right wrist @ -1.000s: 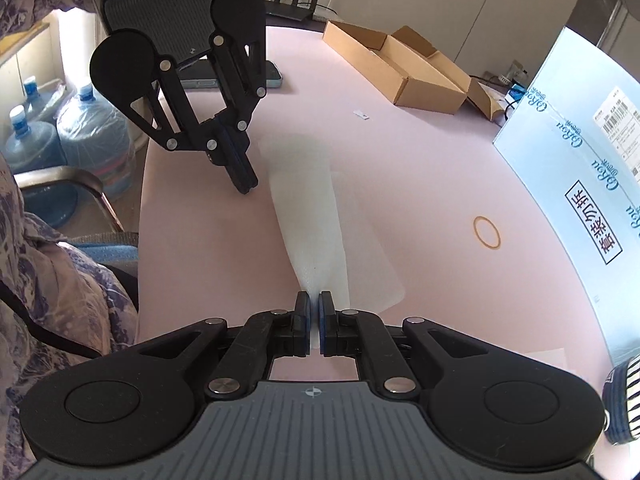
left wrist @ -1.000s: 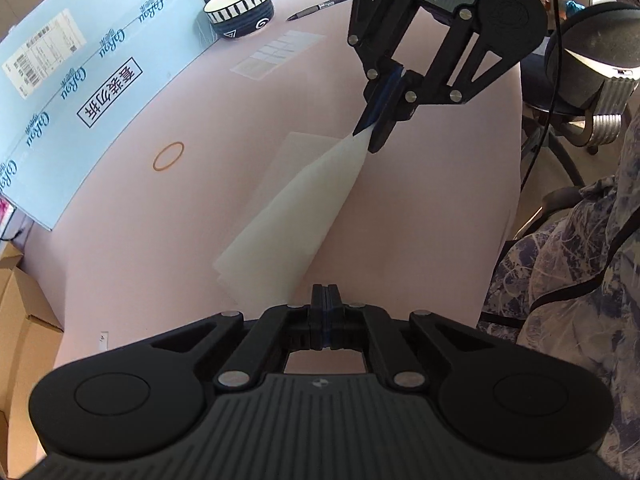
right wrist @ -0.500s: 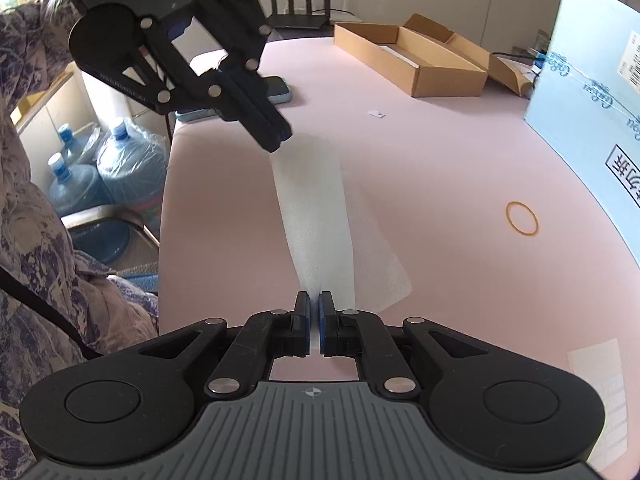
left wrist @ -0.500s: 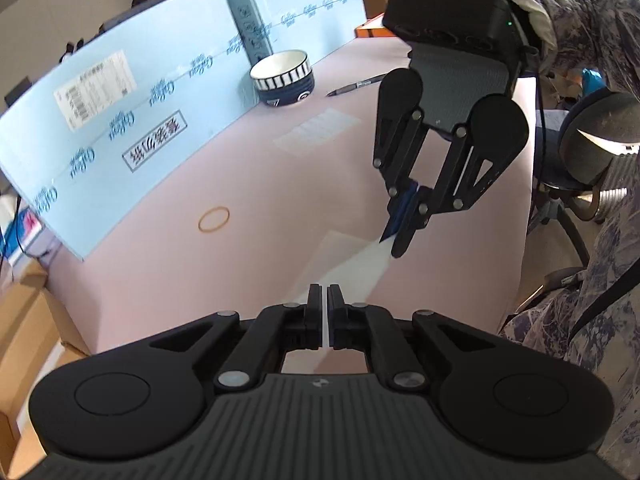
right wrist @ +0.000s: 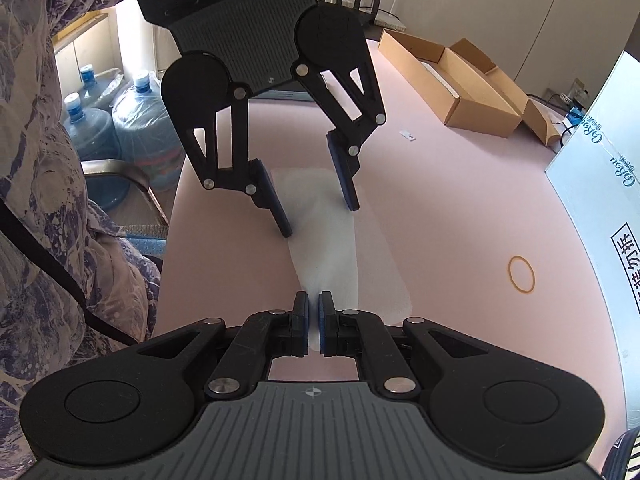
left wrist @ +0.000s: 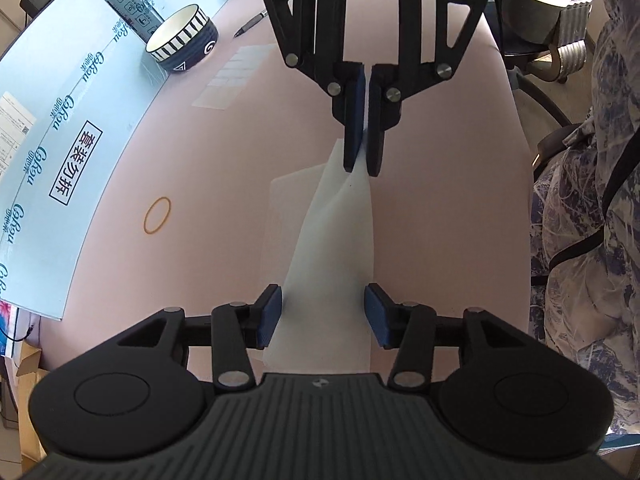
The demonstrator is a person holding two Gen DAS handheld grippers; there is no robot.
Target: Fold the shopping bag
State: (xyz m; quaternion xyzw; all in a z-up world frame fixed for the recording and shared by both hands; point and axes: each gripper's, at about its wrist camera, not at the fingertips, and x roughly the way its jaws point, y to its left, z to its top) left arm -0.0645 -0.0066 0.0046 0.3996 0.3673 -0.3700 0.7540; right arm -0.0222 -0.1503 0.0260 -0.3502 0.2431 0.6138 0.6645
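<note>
Shopping bag (left wrist: pixel 336 240) mid-fold on tabletop (left wrist: pixel 208 200): far end pinched in right tool (left wrist: pixel 362 160), left tool (left wrist: pixel 323 316) spread wide, gripping nothing; next, probably laying the raised end flat

Pink table (left wrist: pixel 440 208); white bag (left wrist: pixel 336 248), rubber band (left wrist: pixel 157 215), striped bowl (left wrist: pixel 182 38), pen (left wrist: pixel 250 25)

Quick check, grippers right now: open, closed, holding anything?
Left gripper: open, fingers either side of the white shopping bag, not gripping.
Right gripper: closed on the bag's end.
</note>
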